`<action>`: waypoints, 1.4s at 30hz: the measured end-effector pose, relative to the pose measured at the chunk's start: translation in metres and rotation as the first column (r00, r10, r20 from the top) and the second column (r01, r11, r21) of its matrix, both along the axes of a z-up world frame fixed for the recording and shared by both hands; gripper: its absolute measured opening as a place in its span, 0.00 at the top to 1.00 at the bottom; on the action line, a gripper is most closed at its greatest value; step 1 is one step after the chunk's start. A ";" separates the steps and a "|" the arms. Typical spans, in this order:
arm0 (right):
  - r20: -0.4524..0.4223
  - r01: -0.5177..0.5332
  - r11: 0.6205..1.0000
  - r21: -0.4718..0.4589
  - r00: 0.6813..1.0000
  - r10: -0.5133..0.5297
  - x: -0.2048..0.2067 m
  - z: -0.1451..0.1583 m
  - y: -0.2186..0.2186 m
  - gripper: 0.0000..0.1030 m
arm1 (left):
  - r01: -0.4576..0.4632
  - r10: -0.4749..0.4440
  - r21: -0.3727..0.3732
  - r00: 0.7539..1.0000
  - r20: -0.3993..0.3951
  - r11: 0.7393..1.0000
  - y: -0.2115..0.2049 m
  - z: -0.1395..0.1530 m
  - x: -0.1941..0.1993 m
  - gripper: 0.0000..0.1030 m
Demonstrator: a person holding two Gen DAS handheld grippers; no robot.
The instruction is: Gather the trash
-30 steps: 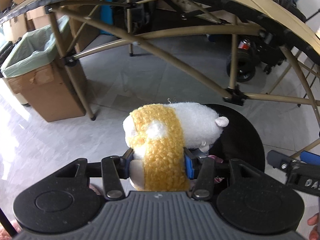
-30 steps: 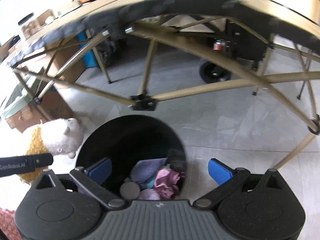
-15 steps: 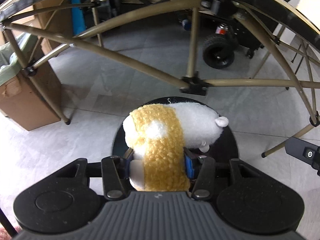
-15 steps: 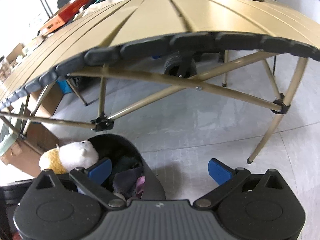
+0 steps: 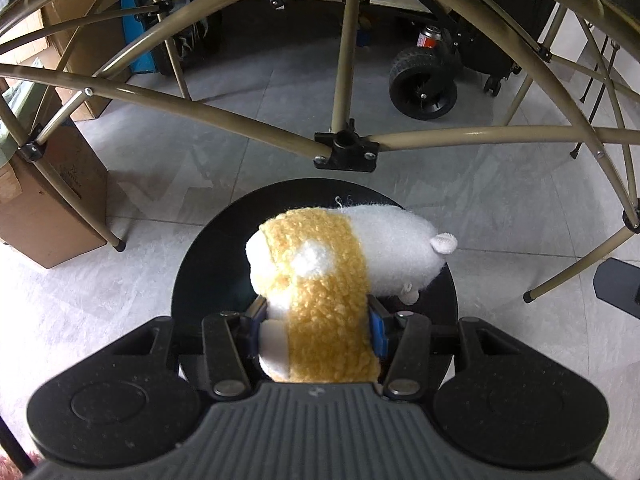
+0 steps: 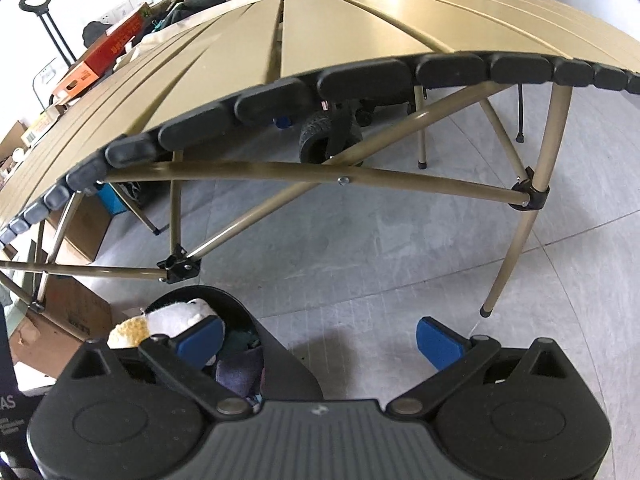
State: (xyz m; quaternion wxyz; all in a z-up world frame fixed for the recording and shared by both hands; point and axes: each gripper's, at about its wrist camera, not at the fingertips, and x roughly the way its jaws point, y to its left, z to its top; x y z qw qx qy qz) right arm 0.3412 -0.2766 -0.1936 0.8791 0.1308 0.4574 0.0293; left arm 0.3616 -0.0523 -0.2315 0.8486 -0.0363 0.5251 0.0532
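The plush (image 5: 344, 268) looks soft and light, squashing where the left hand-held gripper (image 5: 316, 334) pinches its yellow middle, above the bin (image 5: 200, 276). Cloth probably lies inside. The right hand-held gripper (image 6: 320, 340) hangs spread, empty.

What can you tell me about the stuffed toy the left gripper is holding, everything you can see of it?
The plush toy is a small stuffed animal of fluffy white fabric with a wide band of curly mustard-yellow fleece around its body and one white patch in that band. A small white ear sticks out at its right end. The left gripper is clamped on its yellow middle, holding it sideways directly above the open black bin. The right wrist view shows it over the bin's rim.
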 end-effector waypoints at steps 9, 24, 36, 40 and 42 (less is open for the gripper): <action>-0.005 0.007 1.000 0.003 1.000 -0.007 0.000 -0.001 -0.001 0.00 | 0.016 -0.016 0.004 1.000 -0.003 1.000 0.000 -0.001 -0.001 0.37; 0.024 -0.004 1.000 0.009 1.000 0.004 -0.003 0.006 0.000 0.00 | 0.051 -0.053 0.040 0.997 0.052 0.998 -0.007 0.011 -0.009 0.00; 0.249 -0.169 0.985 0.044 0.956 0.153 -0.053 0.079 0.019 0.00 | 0.008 -0.005 -0.014 0.976 0.218 1.000 0.023 0.090 -0.069 0.00; 0.343 -0.219 0.975 -0.020 0.915 0.213 -0.096 0.104 0.026 0.00 | 0.052 -0.059 0.031 0.955 0.289 0.998 0.027 0.120 -0.111 0.00; 0.359 -0.232 0.971 -0.053 0.903 0.235 -0.119 0.111 0.027 0.00 | 0.073 -0.083 0.046 0.947 0.309 0.996 0.029 0.130 -0.134 0.00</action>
